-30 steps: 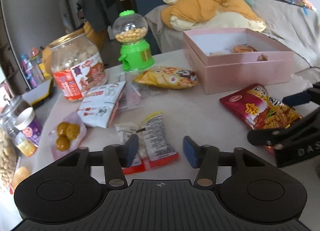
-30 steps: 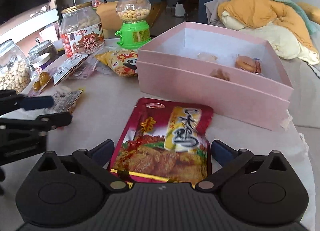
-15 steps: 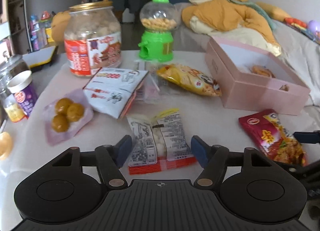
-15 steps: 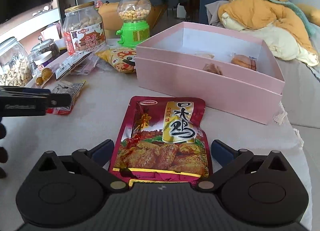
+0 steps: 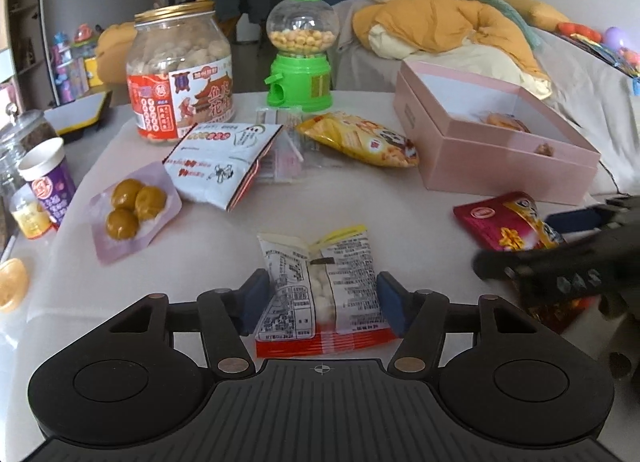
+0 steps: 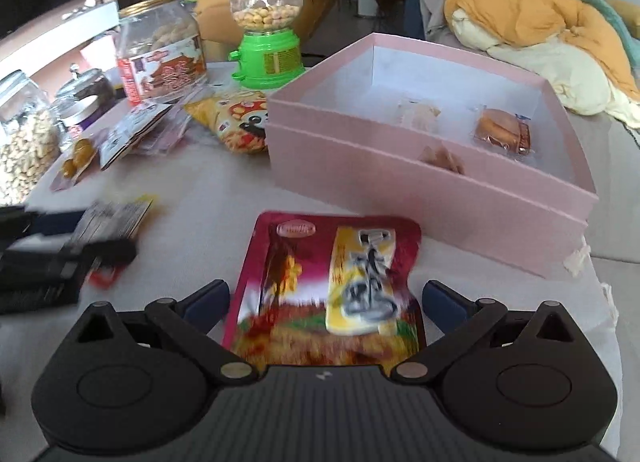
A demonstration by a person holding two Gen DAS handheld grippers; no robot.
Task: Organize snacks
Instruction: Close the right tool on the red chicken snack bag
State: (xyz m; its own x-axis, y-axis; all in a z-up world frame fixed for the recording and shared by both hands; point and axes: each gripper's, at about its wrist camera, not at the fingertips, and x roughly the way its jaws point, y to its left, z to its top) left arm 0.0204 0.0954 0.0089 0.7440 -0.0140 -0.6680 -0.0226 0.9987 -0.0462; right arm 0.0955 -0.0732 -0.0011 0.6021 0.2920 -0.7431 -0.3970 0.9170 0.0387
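My left gripper (image 5: 320,304) is open, its blue pads on either side of a clear and red snack packet (image 5: 322,290) lying on the table. My right gripper (image 6: 326,304) is open around a red chicken snack pouch (image 6: 332,290), also flat on the table; the pouch shows at the right of the left wrist view (image 5: 508,227). The open pink box (image 6: 400,177) stands just beyond the pouch and holds a few wrapped snacks (image 6: 502,129). The right gripper appears blurred in the left wrist view (image 5: 560,266).
On the table lie a yellow chip bag (image 5: 360,137), a white packet (image 5: 220,157), a pouch of yellow balls (image 5: 132,205), a large biscuit jar (image 5: 180,73), a green candy dispenser (image 5: 302,49) and small jars (image 5: 48,181). A bed with orange bedding (image 5: 440,17) lies behind.
My left gripper has swung left, lined up with the clear and red packet and opened wider around it. My right gripper has risen a little over the red pouch.
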